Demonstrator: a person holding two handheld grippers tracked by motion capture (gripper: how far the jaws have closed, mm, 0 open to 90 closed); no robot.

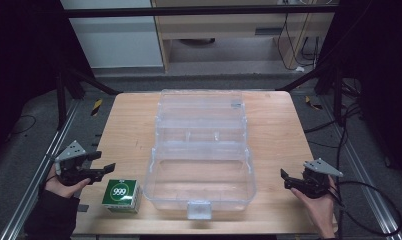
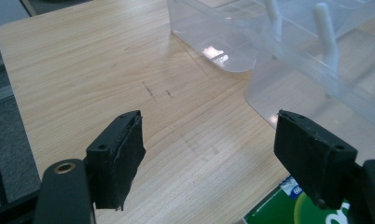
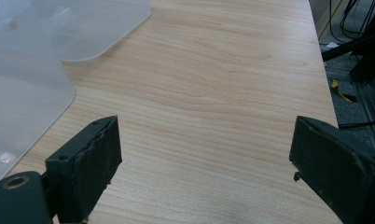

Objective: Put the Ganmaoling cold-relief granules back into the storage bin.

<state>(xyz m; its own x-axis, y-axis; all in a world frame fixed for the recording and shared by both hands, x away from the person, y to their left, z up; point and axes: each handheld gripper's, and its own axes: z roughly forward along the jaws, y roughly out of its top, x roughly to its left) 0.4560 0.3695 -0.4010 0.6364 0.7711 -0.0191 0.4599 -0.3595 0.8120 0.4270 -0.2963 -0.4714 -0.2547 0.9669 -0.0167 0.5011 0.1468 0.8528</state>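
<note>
Left gripper (image 2: pixel 209 158) agape (seemingly empty)

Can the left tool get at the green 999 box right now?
Probably yes: the left tool is open with nothing between its jaws, just beside the green 999 box, and no obstacle between them.

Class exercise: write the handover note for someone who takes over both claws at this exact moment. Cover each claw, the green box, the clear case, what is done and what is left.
Left claw: open, nothing between its jaws, just above the green box.
Right claw: open, holding nothing, over the bare table right of the clear case.
Green box: on the table near the front edge, left of the case, apart from it.
Clear case: open in mid-table, tiers spread, its compartments look unfilled.
Done: case opened, box set beside it.
Left: probably putting the box into the case, then closing it.
</note>
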